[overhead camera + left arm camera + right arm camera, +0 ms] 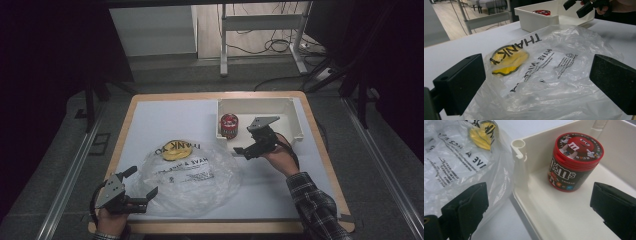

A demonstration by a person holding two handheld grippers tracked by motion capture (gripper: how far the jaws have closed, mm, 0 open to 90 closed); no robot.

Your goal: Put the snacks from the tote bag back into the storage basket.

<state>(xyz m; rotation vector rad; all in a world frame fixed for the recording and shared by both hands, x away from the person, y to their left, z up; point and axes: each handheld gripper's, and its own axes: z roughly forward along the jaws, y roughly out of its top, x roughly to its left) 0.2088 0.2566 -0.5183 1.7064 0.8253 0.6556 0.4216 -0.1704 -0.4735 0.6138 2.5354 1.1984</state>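
Right tongs [539, 207] gape over the tray [298, 131] at the upright candy tub [574, 161], left tongs [536, 82] gape at the plastic bag [554, 75] on the counter; next probably closing on the tub.

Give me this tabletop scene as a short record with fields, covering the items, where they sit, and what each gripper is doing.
surface: white table top with a wooden edge
bag: clear crinkled plastic bag with black print, lying flat, a yellow item inside it
tray: white rectangular plastic tray, at the far right
can: red and black round candy can, upright in the tray's left end
left gripper: jaws open, at the bag's near left edge, holding nothing
right gripper: jaws open, at the tray's near wall, pointed toward the can, not touching it
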